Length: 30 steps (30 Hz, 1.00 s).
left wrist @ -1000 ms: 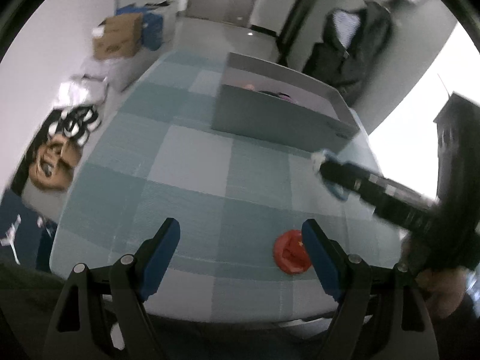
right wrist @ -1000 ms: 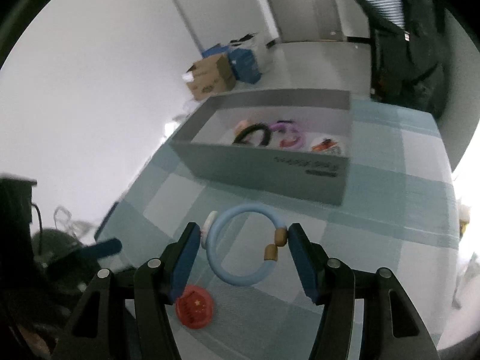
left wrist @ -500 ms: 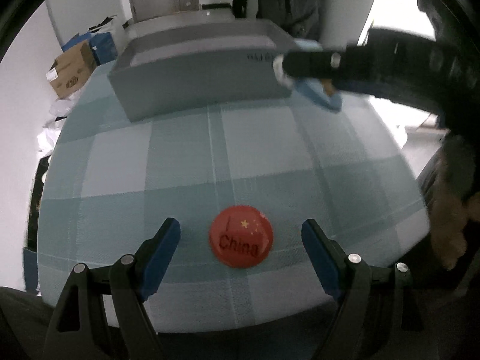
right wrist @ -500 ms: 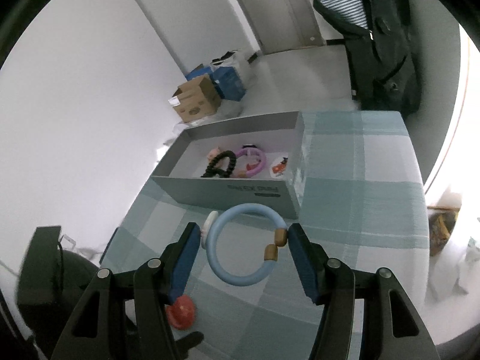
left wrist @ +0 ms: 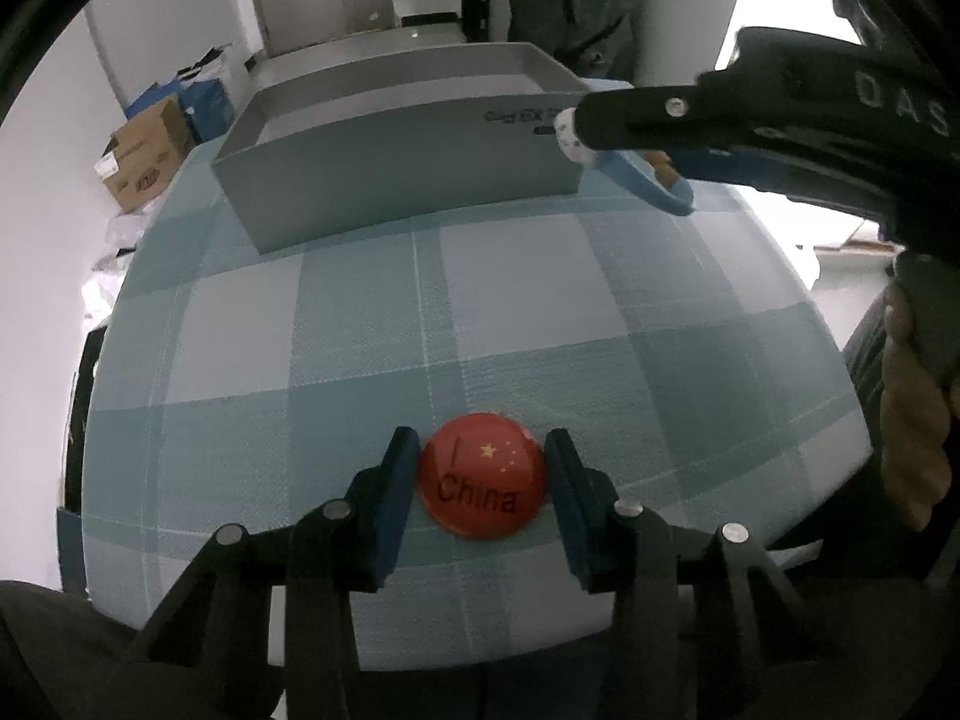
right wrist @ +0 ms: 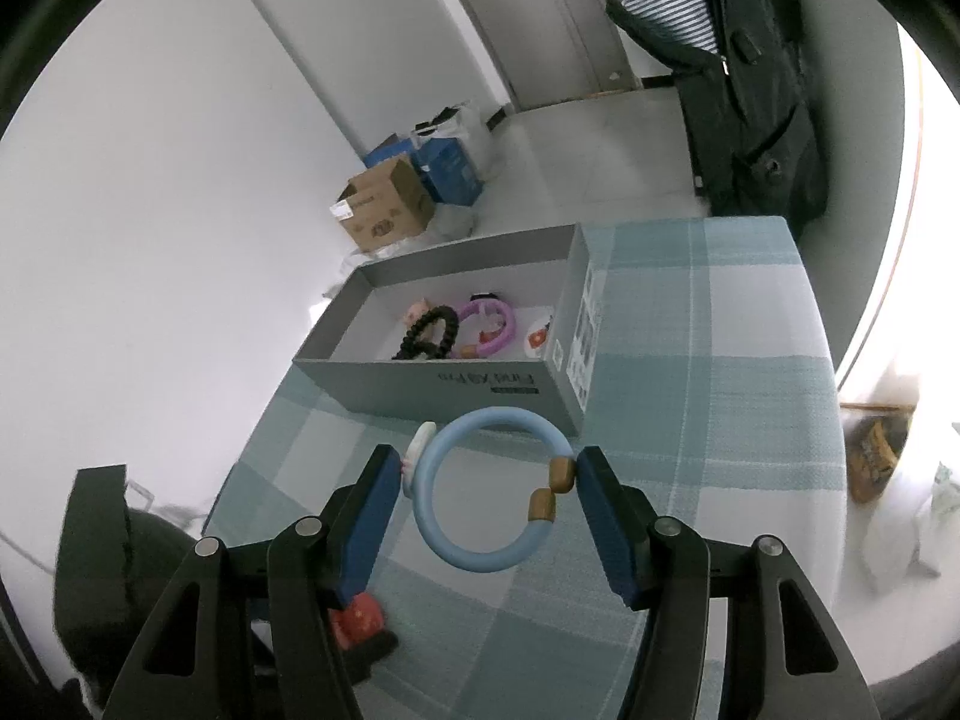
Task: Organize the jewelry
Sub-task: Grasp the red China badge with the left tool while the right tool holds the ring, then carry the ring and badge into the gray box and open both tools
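My left gripper (left wrist: pixel 482 480) is shut on a round red "China" badge (left wrist: pixel 482 491) that lies on the checked tablecloth near the front edge. The badge also shows in the right wrist view (right wrist: pixel 359 621), low and left. My right gripper (right wrist: pixel 489 501) is shut on a light blue bracelet (right wrist: pixel 456 546) with brown beads and a white charm, held above the cloth just short of the grey box (right wrist: pixel 432 385). The box holds a black beaded bracelet (right wrist: pixel 427 333), a purple bracelet (right wrist: pixel 507 324) and small pieces. The right gripper (left wrist: pixel 636 150) hovers at the box's right corner (left wrist: pixel 396 180).
The table (left wrist: pixel 540 324) carries a teal and white checked cloth. Cardboard and blue boxes (right wrist: pixel 390 204) stand on the floor beyond the table. A dark coat (right wrist: pixel 744 78) hangs at the back right. A black object (right wrist: pixel 96 564) sits left of the table.
My left gripper has closed onto the red badge, which lay between open jaws before. My right gripper has carried the blue bracelet closer to the grey box.
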Motion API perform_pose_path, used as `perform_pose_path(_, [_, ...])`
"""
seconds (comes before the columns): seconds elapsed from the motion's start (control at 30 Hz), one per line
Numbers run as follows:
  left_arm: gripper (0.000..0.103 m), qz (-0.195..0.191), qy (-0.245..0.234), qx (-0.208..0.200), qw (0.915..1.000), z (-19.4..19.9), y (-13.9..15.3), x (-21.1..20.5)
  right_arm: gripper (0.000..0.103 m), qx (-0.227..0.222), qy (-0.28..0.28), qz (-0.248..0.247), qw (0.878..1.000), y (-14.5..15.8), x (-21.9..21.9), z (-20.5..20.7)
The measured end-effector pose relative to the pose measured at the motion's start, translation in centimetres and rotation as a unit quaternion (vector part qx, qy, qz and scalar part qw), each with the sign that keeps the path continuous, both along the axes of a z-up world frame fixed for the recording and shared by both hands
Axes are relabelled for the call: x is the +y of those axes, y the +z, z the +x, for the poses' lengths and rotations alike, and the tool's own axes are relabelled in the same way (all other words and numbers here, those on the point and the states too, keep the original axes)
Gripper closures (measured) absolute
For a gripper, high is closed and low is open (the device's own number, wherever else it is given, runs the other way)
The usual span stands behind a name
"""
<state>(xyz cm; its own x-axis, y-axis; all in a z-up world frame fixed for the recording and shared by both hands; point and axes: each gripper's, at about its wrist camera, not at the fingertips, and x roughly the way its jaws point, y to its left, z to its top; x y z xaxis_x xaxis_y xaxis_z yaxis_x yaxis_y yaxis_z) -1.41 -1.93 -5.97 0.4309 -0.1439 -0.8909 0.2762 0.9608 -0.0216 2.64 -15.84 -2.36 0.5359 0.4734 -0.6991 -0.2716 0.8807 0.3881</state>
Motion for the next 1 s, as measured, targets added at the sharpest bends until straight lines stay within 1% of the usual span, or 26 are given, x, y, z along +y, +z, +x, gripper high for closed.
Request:
perform_pose_path(0.2, [0.065, -0.005, 0.003, 0.002, 1.0000, 0.6, 0.2, 0.3, 0.043, 0.004, -0.001, -0.006, 1.000, -0.2, 0.3, 0.0])
perform_pose_path(0.37, [0.065, -0.011, 0.009, -0.013, 0.9998, 0.7, 0.9, 0.3, 0.043, 0.002, 0.000, -0.007, 1.000, -0.2, 0.4, 0.0])
perform_pose_path(0.5, [0.065, -0.020, 0.022, -0.021, 0.9993, 0.8, 1.4, 0.9, 0.043, 0.003, -0.002, -0.005, 1.000, -0.3, 0.3, -0.1])
perform_pose_path(0.63, [0.065, -0.019, 0.040, -0.033, 0.9985, 1.7, 2.2, 1.7, 0.043, 0.000, -0.001, -0.001, 1.000, -0.2, 0.3, -0.1])
perform_pose_path(0.7, [0.065, -0.017, 0.055, -0.045, 0.9973, 2.0, 2.7, 2.4, 0.043, 0.001, -0.003, 0.010, 1.000, 0.0, 0.2, -0.1])
perform_pose_path(0.77, [0.065, -0.028, 0.068, -0.049, 0.9961, 2.3, 3.2, 3.2, 0.043, -0.001, -0.003, 0.020, 1.000, 0.3, 0.1, -0.1])
perform_pose_path(0.83, [0.065, -0.046, 0.081, -0.047, 0.9945, 2.8, 3.7, 4.0, 0.043, -0.006, -0.003, 0.026, 1.000, 0.7, 0.1, -0.1])
perform_pose_path(0.93, [0.065, -0.055, 0.094, -0.055, 0.9925, 3.9, 4.6, 4.9, 0.043, -0.010, -0.002, 0.035, 0.999, 1.2, 0.1, 0.0])
perform_pose_path(1.0, [0.065, -0.067, 0.103, -0.060, 0.9905, 4.7, 5.4, 5.5, 0.043, -0.004, -0.002, 0.041, 0.999, 1.4, 0.2, 0.2])
